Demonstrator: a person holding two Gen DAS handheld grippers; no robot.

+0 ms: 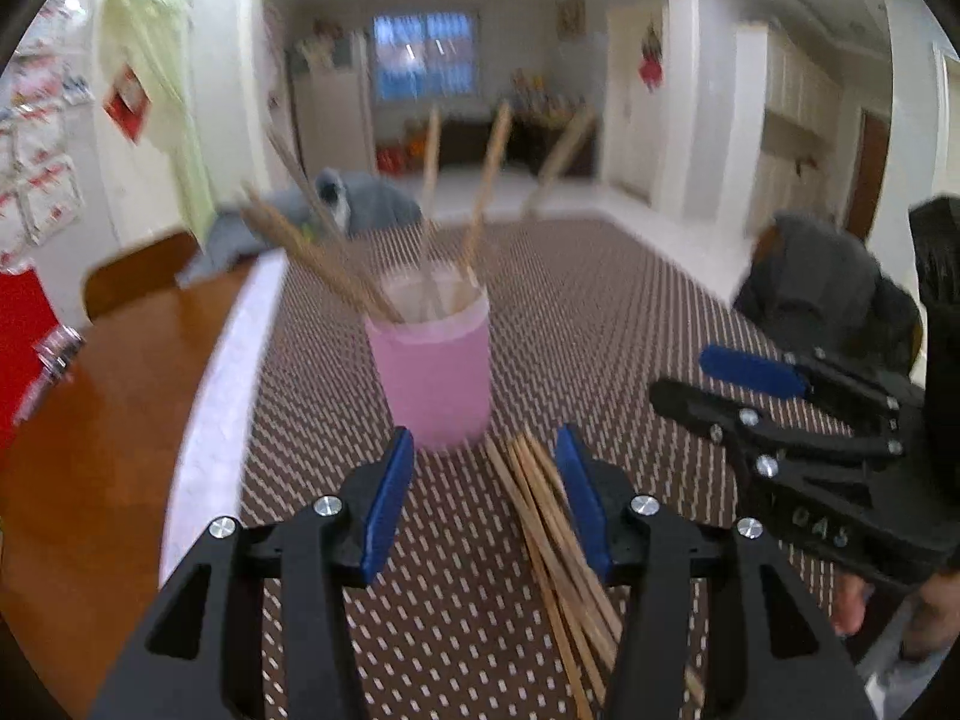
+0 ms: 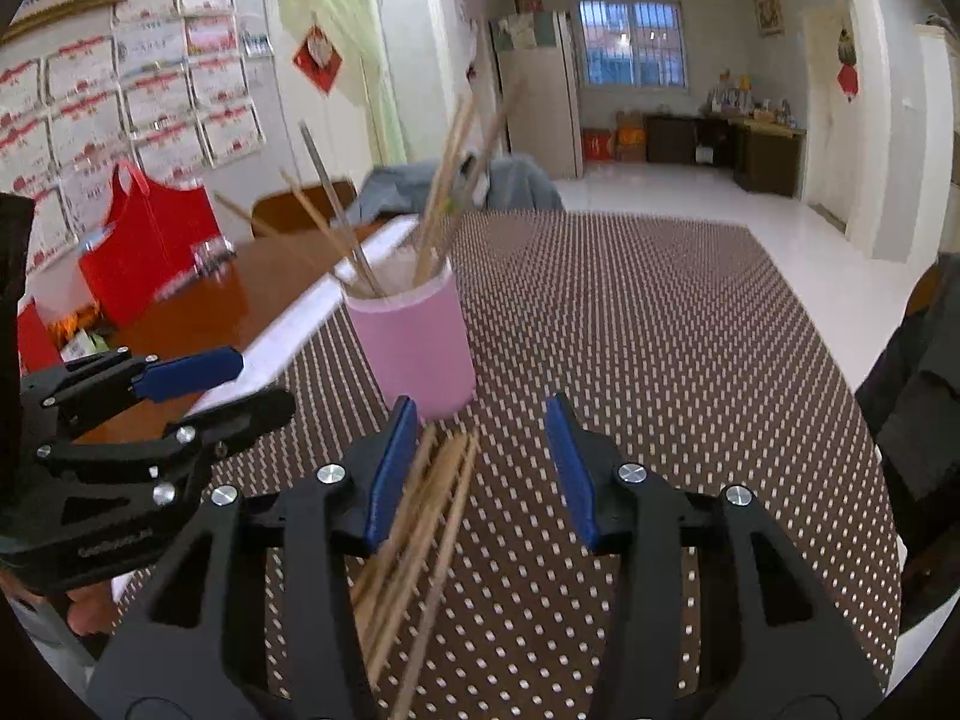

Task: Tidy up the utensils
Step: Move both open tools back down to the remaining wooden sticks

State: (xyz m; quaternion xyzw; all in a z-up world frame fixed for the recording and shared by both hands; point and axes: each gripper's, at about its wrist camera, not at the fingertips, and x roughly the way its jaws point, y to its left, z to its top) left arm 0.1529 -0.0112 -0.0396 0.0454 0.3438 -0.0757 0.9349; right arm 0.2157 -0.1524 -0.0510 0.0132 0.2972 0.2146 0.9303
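A pink cup (image 1: 431, 372) stands on the brown dotted mat (image 1: 600, 312) with several chopsticks (image 1: 480, 204) leaning out of it. A loose bundle of chopsticks (image 1: 552, 528) lies flat on the mat just in front of the cup. My left gripper (image 1: 485, 480) hangs open over the mat; the bundle lies beside its right finger, untouched by the pads. My right gripper (image 2: 480, 438) is open too, with the bundle (image 2: 420, 528) just inside its left finger and the cup (image 2: 414, 348) ahead. Each gripper shows in the other's view: the right (image 1: 684, 375), the left (image 2: 264, 381).
The mat covers part of a wooden table (image 2: 198, 300). A red bag (image 2: 144, 240) stands at the table's left, a grey cloth (image 2: 516, 186) lies beyond the cup, and a dark jacket (image 1: 828, 282) sits at the right edge. A chair back (image 1: 138, 276) rises at the left.
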